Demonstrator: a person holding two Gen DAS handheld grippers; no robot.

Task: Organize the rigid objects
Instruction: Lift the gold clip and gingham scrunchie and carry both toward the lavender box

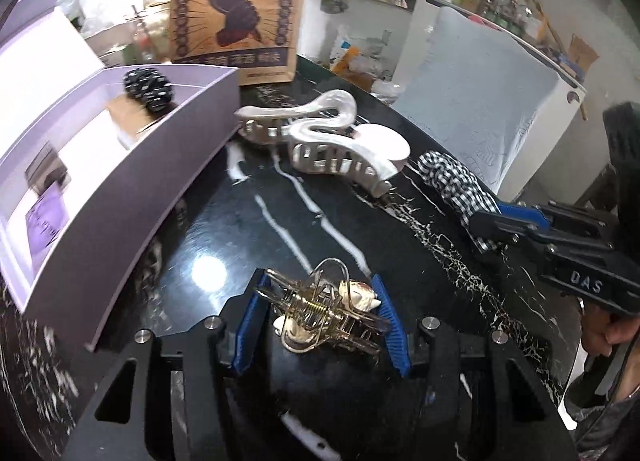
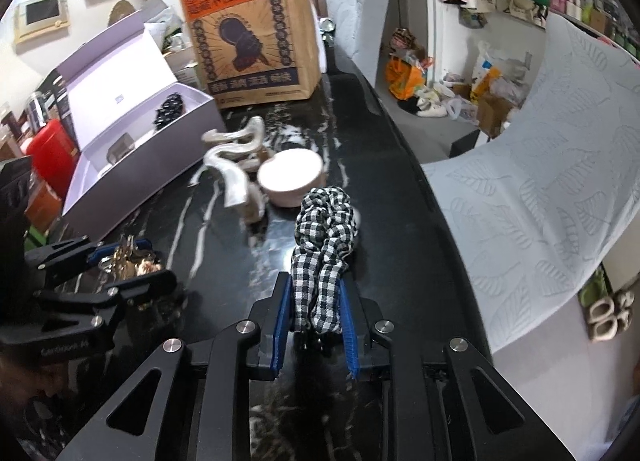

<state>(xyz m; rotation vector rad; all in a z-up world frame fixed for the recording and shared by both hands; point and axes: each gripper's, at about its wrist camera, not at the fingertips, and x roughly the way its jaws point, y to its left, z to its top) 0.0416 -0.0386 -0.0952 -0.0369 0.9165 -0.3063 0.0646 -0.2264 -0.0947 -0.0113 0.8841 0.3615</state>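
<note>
My left gripper (image 1: 320, 319) is shut on a gold wire hair claw (image 1: 320, 313) with a cream ornament, just above the black marble table (image 1: 224, 221). My right gripper (image 2: 314, 313) is shut on a black-and-white checked hair tie (image 2: 324, 229), whose far end rests on the table; it also shows in the left wrist view (image 1: 452, 181). A large pearl-white hair claw (image 1: 320, 137) lies in the middle. An open lilac box (image 1: 132, 165) at the left holds a black sparkly clip (image 1: 148, 89).
A brown paper bag (image 1: 236, 9) stands at the table's far edge behind the box. A white bowl (image 2: 290, 177) sits beside the pearl claw. A pale blue quilted chair back (image 2: 552, 165) is close on the right. The left gripper shows in the right wrist view (image 2: 128, 261).
</note>
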